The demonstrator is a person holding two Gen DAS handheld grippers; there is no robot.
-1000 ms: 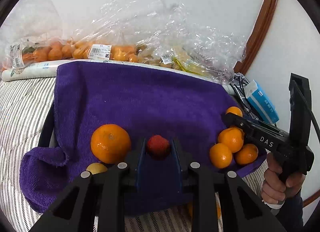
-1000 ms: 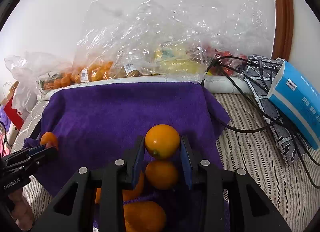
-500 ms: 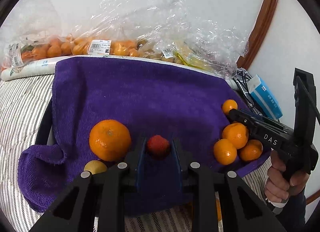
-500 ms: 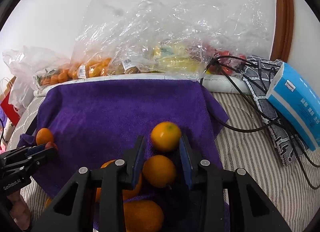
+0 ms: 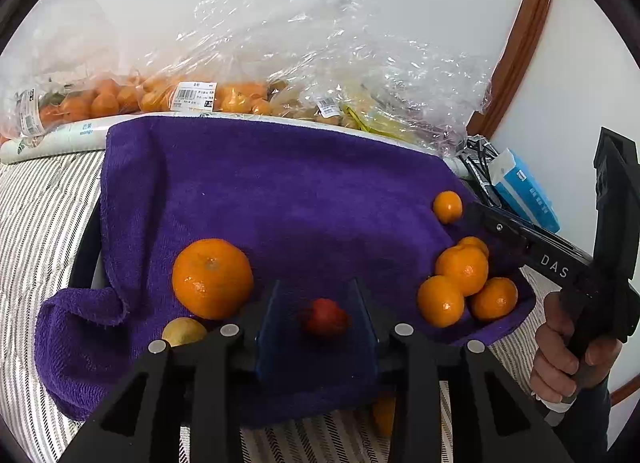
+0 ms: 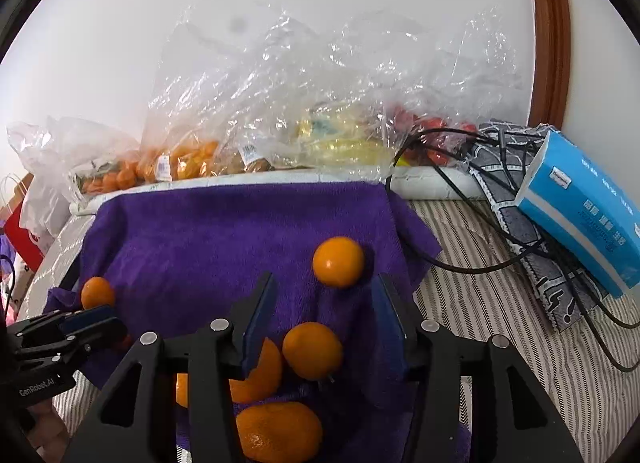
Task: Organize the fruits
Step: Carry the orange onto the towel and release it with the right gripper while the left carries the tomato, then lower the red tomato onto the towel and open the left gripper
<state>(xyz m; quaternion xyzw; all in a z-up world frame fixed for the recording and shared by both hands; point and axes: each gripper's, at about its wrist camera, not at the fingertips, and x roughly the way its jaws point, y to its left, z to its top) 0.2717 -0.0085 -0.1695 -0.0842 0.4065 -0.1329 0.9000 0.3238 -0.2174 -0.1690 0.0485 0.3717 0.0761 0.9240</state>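
On the purple towel [image 5: 280, 191], my left gripper [image 5: 316, 303] has its jaws opening. A small red fruit [image 5: 324, 317] lies blurred between the blue pads, with a gap on its left side. A large orange [image 5: 212, 278] and a yellow fruit [image 5: 183, 331] sit just left of it. My right gripper [image 6: 324, 303] is opening wide with nothing pressed between its pads. A small orange [image 6: 338, 262] rests on the towel [image 6: 224, 239] just past its fingertips. Three mandarins [image 6: 312, 351] lie under it. The mandarin cluster [image 5: 460, 275] appears beside the right gripper [image 5: 480, 215].
Clear plastic bags of oranges [image 5: 192, 97] and other fruit [image 6: 340, 143] line the wall behind the towel. A blue tissue pack [image 6: 588, 215] and black cables [image 6: 460, 263] lie on the striped cover to the right. A hand [image 5: 568, 355] holds the right gripper.
The left jaws parted and the red fruit slipped lower between them. The right jaws spread and let go of the small orange, which now lies on the towel ahead.
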